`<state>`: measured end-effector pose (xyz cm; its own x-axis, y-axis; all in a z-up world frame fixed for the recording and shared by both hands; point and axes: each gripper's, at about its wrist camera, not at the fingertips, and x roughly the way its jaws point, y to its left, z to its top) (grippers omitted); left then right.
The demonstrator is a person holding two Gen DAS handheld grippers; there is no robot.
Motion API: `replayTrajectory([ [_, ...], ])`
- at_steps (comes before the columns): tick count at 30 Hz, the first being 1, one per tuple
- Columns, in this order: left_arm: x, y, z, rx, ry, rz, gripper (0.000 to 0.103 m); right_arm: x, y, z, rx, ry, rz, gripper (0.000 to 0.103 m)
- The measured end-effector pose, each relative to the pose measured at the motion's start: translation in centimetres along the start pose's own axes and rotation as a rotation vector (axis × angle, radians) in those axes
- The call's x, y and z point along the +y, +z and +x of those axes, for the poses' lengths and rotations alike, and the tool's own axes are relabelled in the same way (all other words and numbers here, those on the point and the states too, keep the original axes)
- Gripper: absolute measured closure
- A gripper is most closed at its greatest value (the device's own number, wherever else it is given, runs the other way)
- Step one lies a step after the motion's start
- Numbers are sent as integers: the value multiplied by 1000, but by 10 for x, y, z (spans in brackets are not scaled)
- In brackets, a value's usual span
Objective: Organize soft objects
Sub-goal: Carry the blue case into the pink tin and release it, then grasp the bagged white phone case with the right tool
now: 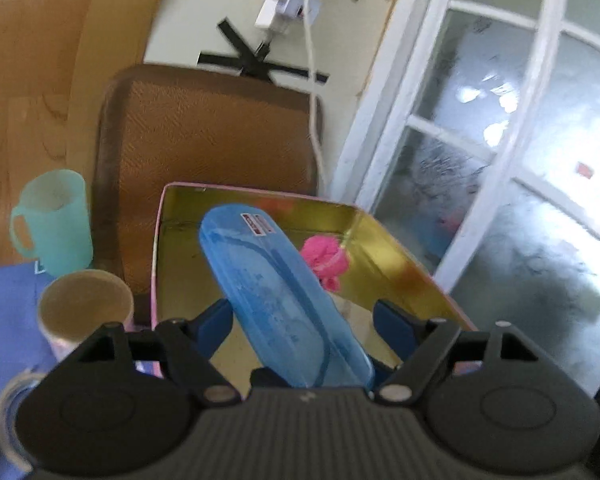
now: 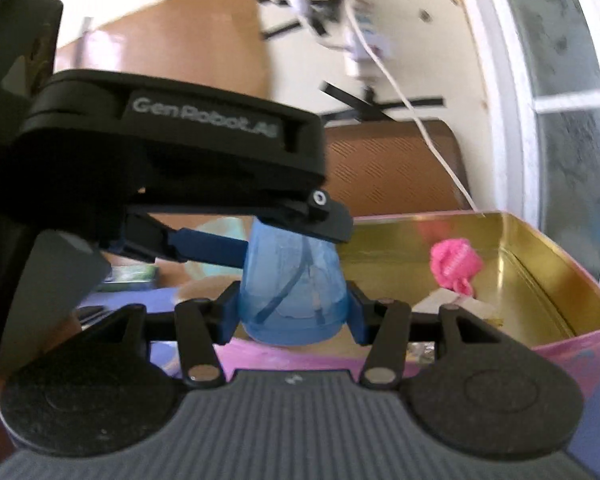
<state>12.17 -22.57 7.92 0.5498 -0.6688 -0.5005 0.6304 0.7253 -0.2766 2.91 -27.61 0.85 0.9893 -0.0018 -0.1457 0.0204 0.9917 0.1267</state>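
The blue case (image 2: 292,296), a long translucent plastic thing w/ a small red label near its far end, sits pinched between the blue pads of the right tongs (image 2: 292,306), its near end squeezed from both sides. In the left wrist view the same case runs diagonally up through the left tongs (image 1: 302,322), whose pads stand spread w/ daylight on either side, so the left isn't gripping it; the left tool's black body hangs over the case top in the right view, one blue finger (image 2: 208,246) reaching toward it, though contact there is prob. just alongside, hard to tell through the blur. Behind and below is the pink tin (image 2: 572,340) w/ its gold inside, holding a pink scrunchie (image 2: 456,266) toward the back right and some pale paper scraps near the front. A brown chair back (image 1: 204,128) stands just past the tin; a teal jug (image 1: 54,222) and a paper cup (image 1: 86,306) sit to the left on the blue-covered worktop (image 1: 4,312). Step in hand looks like carrying the case over the tin. To do it well: keep the right pinch firm, since the smooth plastic could slip; keep the left clear or close it squarely on the upper half; lower it flat beside the scrunchie, not on it.
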Motion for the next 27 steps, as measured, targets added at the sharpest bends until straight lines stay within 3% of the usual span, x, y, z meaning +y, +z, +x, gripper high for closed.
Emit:
replayTrajectory([
  [4, 3, -3, 23, 16, 69, 13, 19, -10, -6, 23, 31, -36, 37, 46],
  [8, 11, -10, 5, -2, 41, -24, 18, -14, -4, 19, -1, -31, 46, 41],
  [12, 29, -21, -51, -95, -9, -76, 13, -12, -11, -5, -80, -38, 36, 41],
  [16, 69, -56, -123, -169, 52, -111, 9, -3, -7, -28, -175, -32, 16, 41],
  [18, 95, -80, -160, -197, 141, -126, 9, 8, -2, -36, -182, 43, 11, 41],
  [21, 139, -118, -207, -219, 343, -183, 8, 43, 3, -34, -123, 195, -74, 41],
  [24, 181, -150, -239, -229, 489, -296, 8, 87, 8, -7, 41, 403, -99, 41],
  [27, 210, -170, -254, -278, 518, -410, 9, 127, 14, 40, 250, 566, 4, 43],
])
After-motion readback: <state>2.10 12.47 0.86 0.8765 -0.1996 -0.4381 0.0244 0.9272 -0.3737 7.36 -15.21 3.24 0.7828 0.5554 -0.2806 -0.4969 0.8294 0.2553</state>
